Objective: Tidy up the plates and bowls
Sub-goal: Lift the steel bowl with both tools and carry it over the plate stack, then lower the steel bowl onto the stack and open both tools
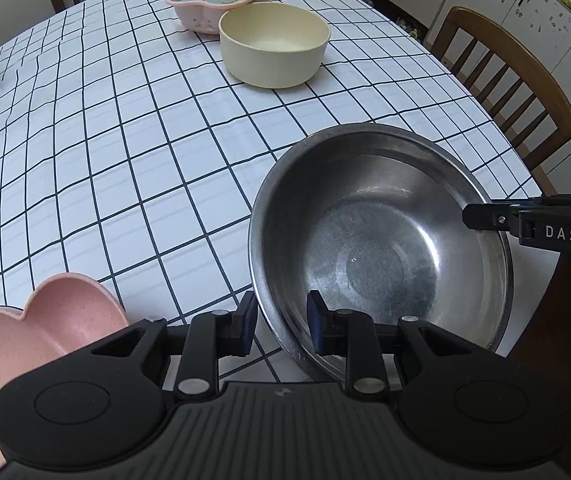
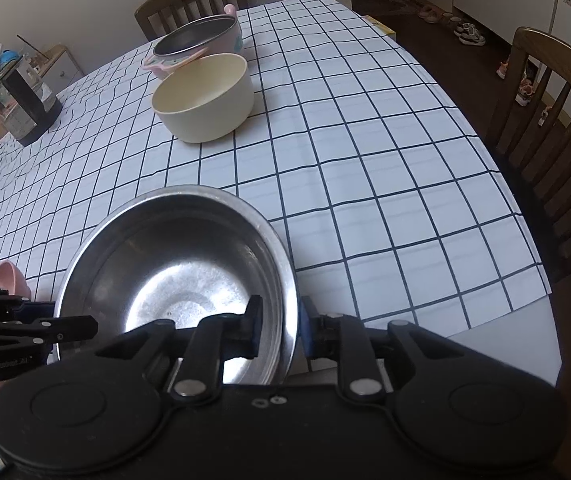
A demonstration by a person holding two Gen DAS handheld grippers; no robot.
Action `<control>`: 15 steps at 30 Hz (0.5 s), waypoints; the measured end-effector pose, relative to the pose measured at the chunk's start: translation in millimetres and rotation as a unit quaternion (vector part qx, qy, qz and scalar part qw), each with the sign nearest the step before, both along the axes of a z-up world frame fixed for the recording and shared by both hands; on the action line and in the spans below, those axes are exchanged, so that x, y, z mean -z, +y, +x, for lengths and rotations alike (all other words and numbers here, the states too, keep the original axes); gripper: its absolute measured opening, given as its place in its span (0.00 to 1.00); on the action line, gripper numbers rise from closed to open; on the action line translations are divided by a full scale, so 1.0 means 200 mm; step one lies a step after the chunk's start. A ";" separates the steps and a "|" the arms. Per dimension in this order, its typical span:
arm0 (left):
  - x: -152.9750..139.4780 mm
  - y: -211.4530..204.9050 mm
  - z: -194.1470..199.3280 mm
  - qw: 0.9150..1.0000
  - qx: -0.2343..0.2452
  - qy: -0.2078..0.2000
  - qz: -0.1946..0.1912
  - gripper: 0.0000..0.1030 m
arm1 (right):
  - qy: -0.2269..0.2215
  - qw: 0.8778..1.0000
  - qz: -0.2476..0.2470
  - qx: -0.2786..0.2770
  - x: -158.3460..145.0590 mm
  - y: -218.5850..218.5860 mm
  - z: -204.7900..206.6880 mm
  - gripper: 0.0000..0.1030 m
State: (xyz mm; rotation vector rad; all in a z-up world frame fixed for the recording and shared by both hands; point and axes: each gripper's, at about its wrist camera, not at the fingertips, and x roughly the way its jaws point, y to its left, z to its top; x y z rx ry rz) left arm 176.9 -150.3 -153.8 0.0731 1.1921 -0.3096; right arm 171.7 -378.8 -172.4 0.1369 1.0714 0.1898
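Both tools, left tool (image 1: 281, 326) and right tool (image 2: 279, 330), are straddling the steel bowl's (image 1: 381, 240) rim without visibly pinching, near table edge; cream bowl (image 1: 273, 42) at 12 o'clock is waiting unstacked.

Near steel bowl (image 1: 381, 248) is scuffed, dull-shiny metal; far cream bowl (image 1: 273, 44) matt and smooth; checked tablecloth (image 1: 125, 140) slightly glossy; chairs (image 1: 517, 92) varnished wood

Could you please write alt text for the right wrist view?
Black tongs straddle the near rim of a steel bowl on a checked tablecloth. Farther off stand a cream bowl and a pink pot.
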 end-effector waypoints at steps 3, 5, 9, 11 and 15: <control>-0.02 0.01 -0.01 1.000 -0.004 -0.010 0.006 0.25 | -0.010 1.000 -0.009 -0.002 -0.03 0.00 -0.02 0.23; -0.03 0.02 -0.01 1.000 -0.009 -0.011 0.006 0.25 | -0.020 1.000 -0.014 -0.005 -0.05 0.00 -0.03 0.27; -0.07 0.04 -0.02 1.000 -0.014 -0.024 0.007 0.25 | -0.041 0.999 -0.015 -0.010 -0.12 0.01 -0.06 0.34; -0.09 0.05 -0.03 0.999 -0.016 -0.030 0.003 0.25 | -0.049 0.999 -0.016 -0.018 -0.15 0.03 -0.08 0.34; -0.15 0.07 -0.05 0.999 -0.017 -0.048 -0.002 0.25 | -0.066 0.997 -0.018 -0.036 -0.21 0.08 -0.11 0.36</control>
